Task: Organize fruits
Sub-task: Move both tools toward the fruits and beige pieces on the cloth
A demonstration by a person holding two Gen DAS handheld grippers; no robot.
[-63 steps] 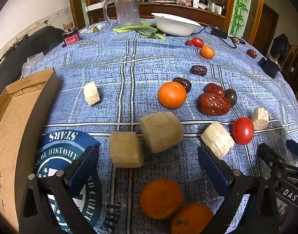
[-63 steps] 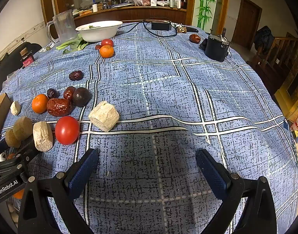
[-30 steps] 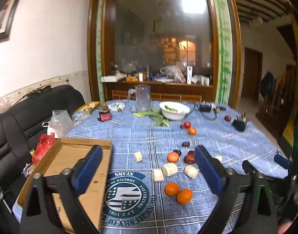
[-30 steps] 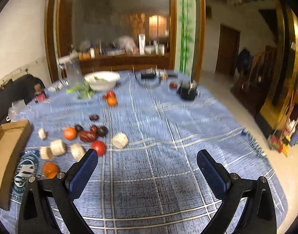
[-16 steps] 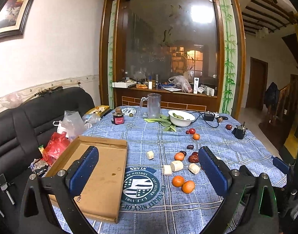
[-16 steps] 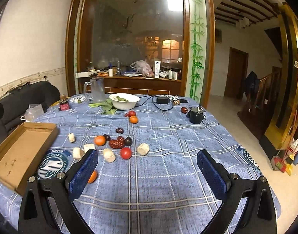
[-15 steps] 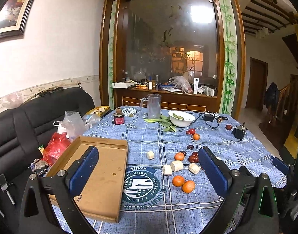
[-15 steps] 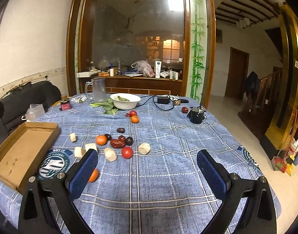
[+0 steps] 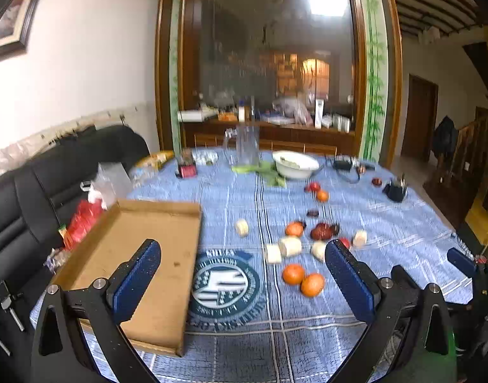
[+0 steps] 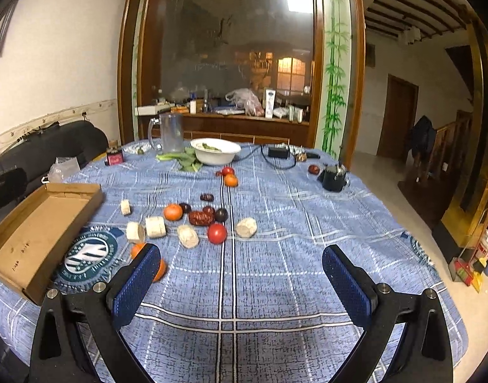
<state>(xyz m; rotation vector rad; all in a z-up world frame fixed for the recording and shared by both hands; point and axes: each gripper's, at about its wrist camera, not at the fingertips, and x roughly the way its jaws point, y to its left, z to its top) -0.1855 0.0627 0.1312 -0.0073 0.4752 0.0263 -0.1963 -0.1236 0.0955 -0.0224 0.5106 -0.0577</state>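
Observation:
Fruits lie scattered mid-table on a blue plaid cloth (image 10: 276,271): two oranges (image 9: 303,279) near the front, another orange (image 10: 173,211), a red tomato (image 10: 217,233), dark red dates (image 10: 200,218), and several pale cut chunks (image 10: 155,226). An empty cardboard tray (image 9: 132,255) lies at the left, also in the right wrist view (image 10: 36,233). My left gripper (image 9: 244,277) is open and empty, held above the table's near edge. My right gripper (image 10: 244,282) is open and empty, also high and back from the fruit.
At the far side stand a white bowl (image 10: 216,151), a clear jug (image 10: 170,132), green leaves (image 10: 186,159), a small red tin (image 10: 114,158), a tomato and orange (image 10: 229,177), a cable and charger (image 10: 277,152) and a black pot (image 10: 333,177). A black sofa (image 9: 36,185) lies left.
Both grippers rose and pulled back from close over the fruit to a high, wide view; in the last half second the left view has moved closer and lower. Nothing on the table moved.

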